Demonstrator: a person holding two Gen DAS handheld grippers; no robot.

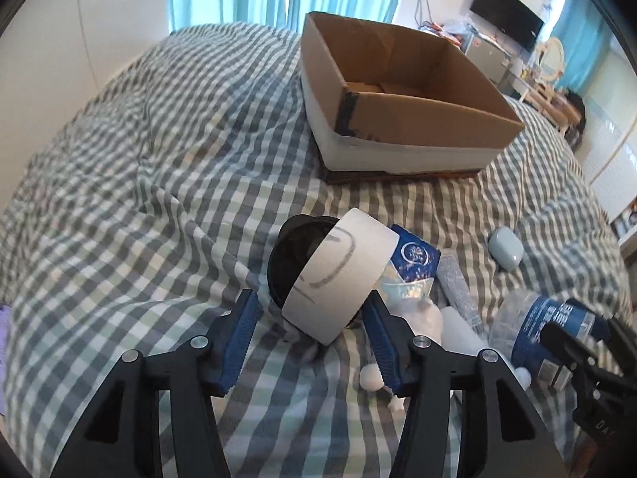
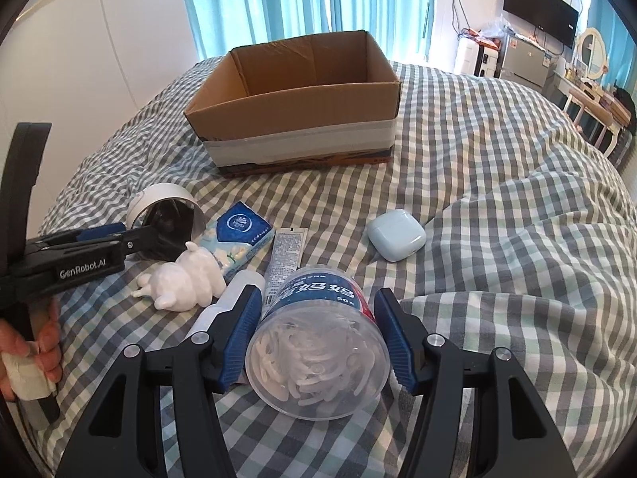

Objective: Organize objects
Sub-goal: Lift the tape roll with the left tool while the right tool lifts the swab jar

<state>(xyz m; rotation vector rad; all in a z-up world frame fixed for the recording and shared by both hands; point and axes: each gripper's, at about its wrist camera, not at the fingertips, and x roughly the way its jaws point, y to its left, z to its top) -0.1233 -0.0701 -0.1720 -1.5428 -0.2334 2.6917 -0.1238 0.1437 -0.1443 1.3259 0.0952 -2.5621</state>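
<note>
Right wrist view: tongs [image 2: 314,338] clenched on floss jar [image 2: 318,338]; left tongs [image 1: 310,318] loose around tape roll [image 1: 338,279]. Squeeze first, then lift toward box [image 2: 294,95].

Tube [image 2: 286,255] partly behind jar [image 2: 318,338] (print too small), hand [image 2: 30,352] cut off

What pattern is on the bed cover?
Grey, pale-green and white checks on the bed cover, clearest in the right wrist view.

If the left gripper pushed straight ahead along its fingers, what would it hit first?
Most likely the tape roll, which already sits between the left gripper's open pads; the checked bedding lies behind it.
</note>
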